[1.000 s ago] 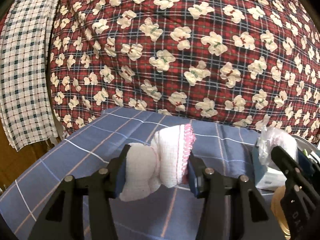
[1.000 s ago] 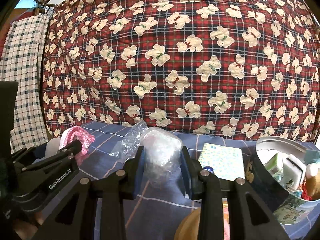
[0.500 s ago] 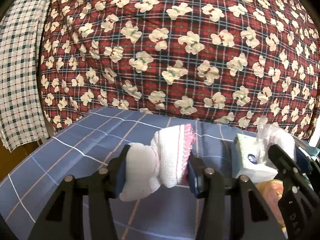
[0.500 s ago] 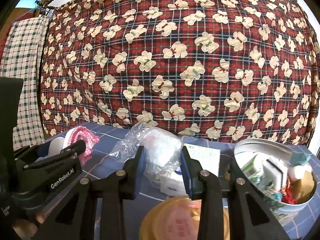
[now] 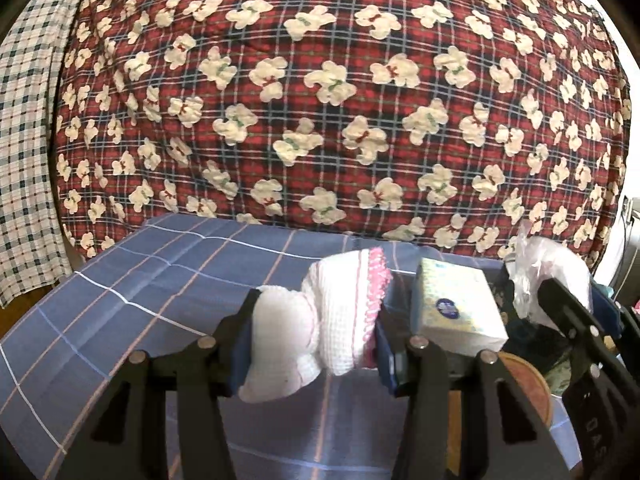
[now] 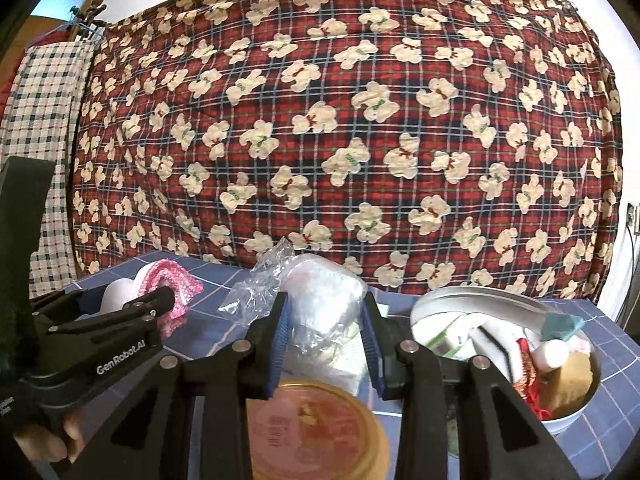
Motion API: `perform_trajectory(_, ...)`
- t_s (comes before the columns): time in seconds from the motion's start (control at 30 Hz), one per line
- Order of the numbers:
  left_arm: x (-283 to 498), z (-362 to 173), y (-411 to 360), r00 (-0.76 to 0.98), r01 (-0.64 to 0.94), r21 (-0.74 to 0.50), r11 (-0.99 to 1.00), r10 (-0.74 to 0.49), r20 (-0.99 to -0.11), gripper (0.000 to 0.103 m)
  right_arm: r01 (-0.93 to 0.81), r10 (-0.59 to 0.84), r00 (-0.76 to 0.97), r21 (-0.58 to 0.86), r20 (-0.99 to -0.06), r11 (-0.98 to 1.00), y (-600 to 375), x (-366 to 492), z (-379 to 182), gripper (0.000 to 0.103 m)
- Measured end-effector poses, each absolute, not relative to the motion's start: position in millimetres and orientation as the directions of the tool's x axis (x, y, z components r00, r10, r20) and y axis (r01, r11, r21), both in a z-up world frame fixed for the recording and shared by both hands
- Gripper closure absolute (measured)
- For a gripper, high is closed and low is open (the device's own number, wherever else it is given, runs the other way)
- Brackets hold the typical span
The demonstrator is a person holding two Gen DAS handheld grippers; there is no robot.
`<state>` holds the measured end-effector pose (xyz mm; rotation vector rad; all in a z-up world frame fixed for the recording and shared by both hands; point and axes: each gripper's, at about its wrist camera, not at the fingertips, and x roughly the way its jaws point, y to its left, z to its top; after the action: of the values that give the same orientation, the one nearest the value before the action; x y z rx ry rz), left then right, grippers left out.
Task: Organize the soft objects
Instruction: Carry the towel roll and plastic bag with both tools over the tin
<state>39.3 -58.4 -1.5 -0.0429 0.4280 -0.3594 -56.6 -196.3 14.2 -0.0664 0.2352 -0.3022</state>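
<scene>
My left gripper (image 5: 310,334) is shut on a white knitted cloth with pink trim (image 5: 336,312), held above the blue checked tablecloth (image 5: 160,292). That cloth (image 6: 168,286) and the left gripper (image 6: 132,312) also show at the left of the right wrist view. My right gripper (image 6: 324,328) is shut on a clear plastic bag with something white inside (image 6: 320,300). In the left wrist view the bag (image 5: 548,264) and the right gripper (image 5: 576,312) appear at the right edge.
A tissue pack (image 5: 456,304) lies on the table just right of the cloth. A round yellow lid (image 6: 316,424) sits below the bag. A metal bowl (image 6: 460,296) with several small items stands at the right. A red bear-print quilt (image 6: 340,120) hangs behind.
Both grippers have moved rightward over the table with their loads. The tissue pack, yellow lid and bowl have come closer and further into view.
</scene>
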Motion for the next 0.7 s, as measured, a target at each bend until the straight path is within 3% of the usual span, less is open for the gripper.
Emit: perform_trajectory(0.7,15.8,16.2,-104.3,0.84,0.391,-0.117,0.913,-0.406,-0.361,0.053,0.347,-0.359,0.916,-0.094,-0.178,0.933,-247.9,-82.5,23.1,0.066)
